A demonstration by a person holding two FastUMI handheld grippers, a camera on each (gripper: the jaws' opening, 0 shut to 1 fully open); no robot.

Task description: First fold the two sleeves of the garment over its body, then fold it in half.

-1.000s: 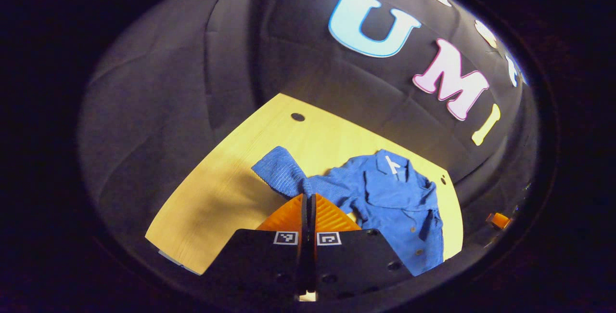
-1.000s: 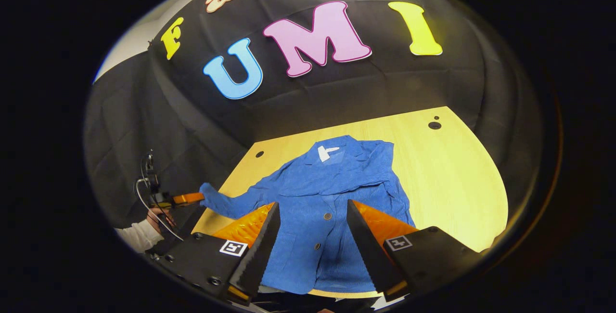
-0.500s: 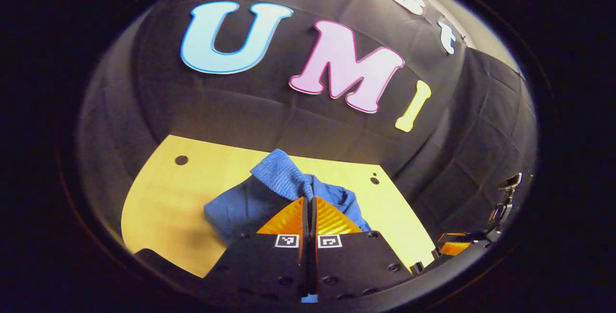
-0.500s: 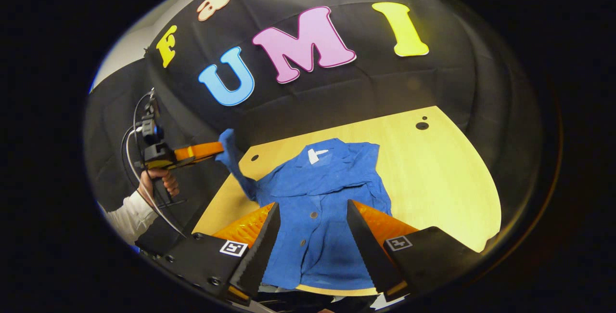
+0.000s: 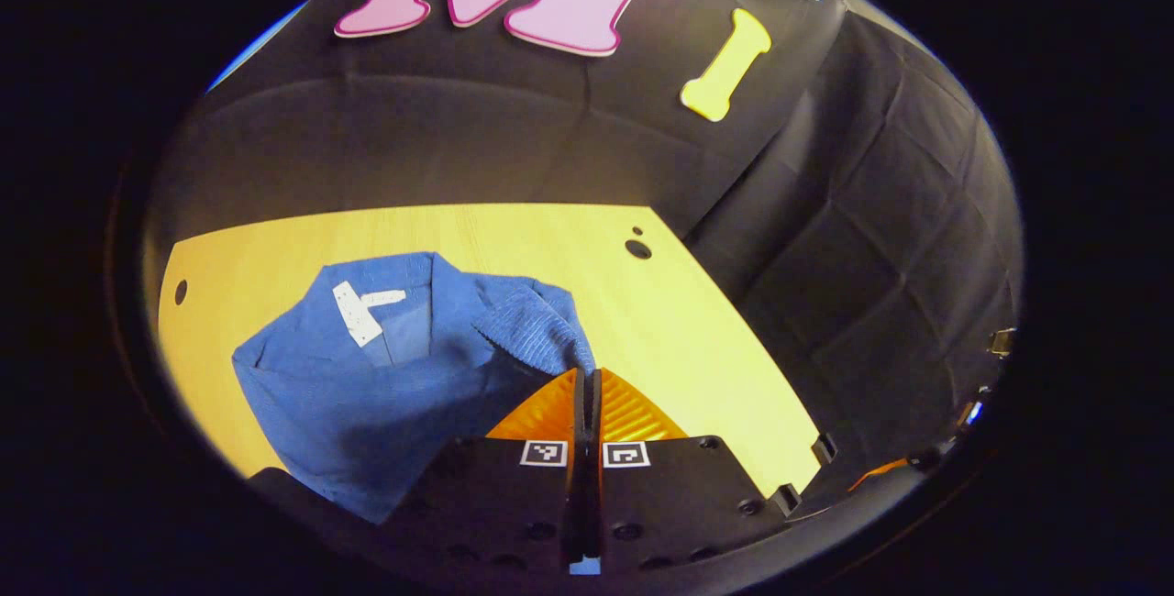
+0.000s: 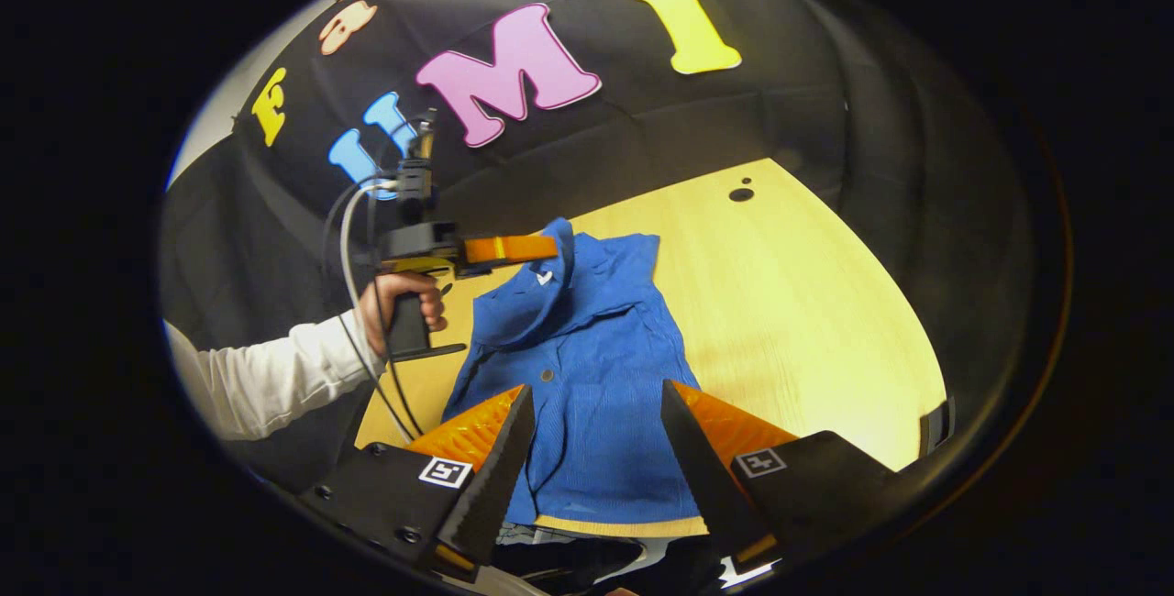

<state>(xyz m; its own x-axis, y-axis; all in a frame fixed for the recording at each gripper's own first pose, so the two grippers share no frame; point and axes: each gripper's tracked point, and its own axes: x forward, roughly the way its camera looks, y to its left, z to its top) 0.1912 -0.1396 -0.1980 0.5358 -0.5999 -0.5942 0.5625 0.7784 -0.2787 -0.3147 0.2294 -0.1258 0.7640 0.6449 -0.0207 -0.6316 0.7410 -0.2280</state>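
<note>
- The blue garment [image 6: 587, 367] is laid face up on the wooden table [image 6: 807, 303], collar towards the booth's wall, hem at the near edge.
- In the left gripper view, the left gripper [image 5: 587, 378] is seen with its fingers pressed together on the cuff of one sleeve [image 5: 537, 328], which is held raised above the garment's chest.
- In the right gripper view, that same gripper is seen farther off, gripped by a hand [image 6: 400, 300] in a white sleeve, with the cuff lifted near the collar.
- The right gripper [image 6: 596, 435] is held wide apart and empty, above the lower body of the garment.
- The first sleeve fold is judged to be under way but not laid down.
- Whether the other sleeve is already folded cannot be told.
- The fold in half is judged not yet done.
</note>
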